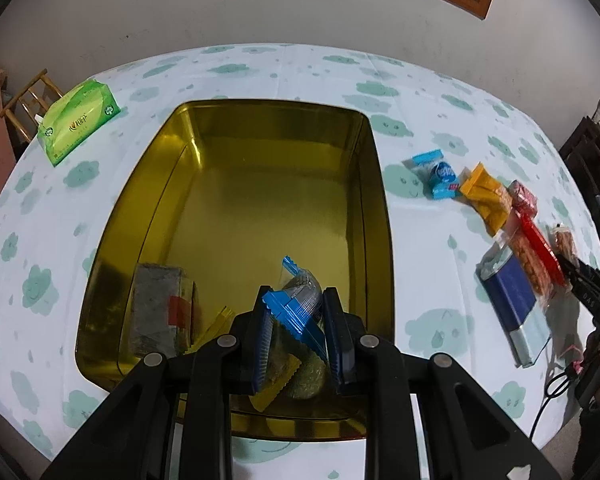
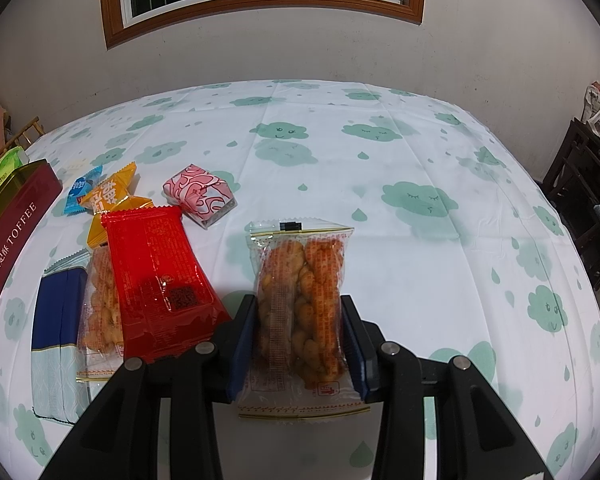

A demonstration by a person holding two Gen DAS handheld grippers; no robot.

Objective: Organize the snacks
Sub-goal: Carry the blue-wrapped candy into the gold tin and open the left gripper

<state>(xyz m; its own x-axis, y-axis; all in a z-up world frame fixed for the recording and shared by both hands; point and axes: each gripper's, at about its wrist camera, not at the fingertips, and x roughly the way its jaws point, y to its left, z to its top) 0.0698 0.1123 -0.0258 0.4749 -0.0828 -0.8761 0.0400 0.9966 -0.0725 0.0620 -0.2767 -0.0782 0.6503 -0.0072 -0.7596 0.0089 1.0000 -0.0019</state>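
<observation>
An open gold tin (image 1: 376, 168) fills the middle of the left wrist view. Over its near end my left gripper (image 1: 296, 296) is shut on a blue-wrapped snack (image 1: 296, 306). A grey packet with a red label (image 1: 160, 300) and a yellow wrapper (image 1: 276, 376) lie inside the tin. In the right wrist view my right gripper (image 2: 298, 304) is shut on a clear packet of fried dough twists (image 2: 300, 292) just above the tablecloth. To its left lie a red packet (image 2: 156, 272), a second twist packet (image 2: 100, 300), a navy packet (image 2: 58, 320), an orange packet (image 2: 112, 196), a small blue candy (image 2: 80, 190) and a pink block (image 2: 198, 194).
The tin's maroon side (image 2: 8, 248) borders the snack pile on the left. A green tissue pack (image 1: 78, 120) sits at the table's far left corner. Dark wooden furniture (image 2: 580, 184) stands off the table's right edge, and a bamboo chair (image 1: 28, 96) off its left.
</observation>
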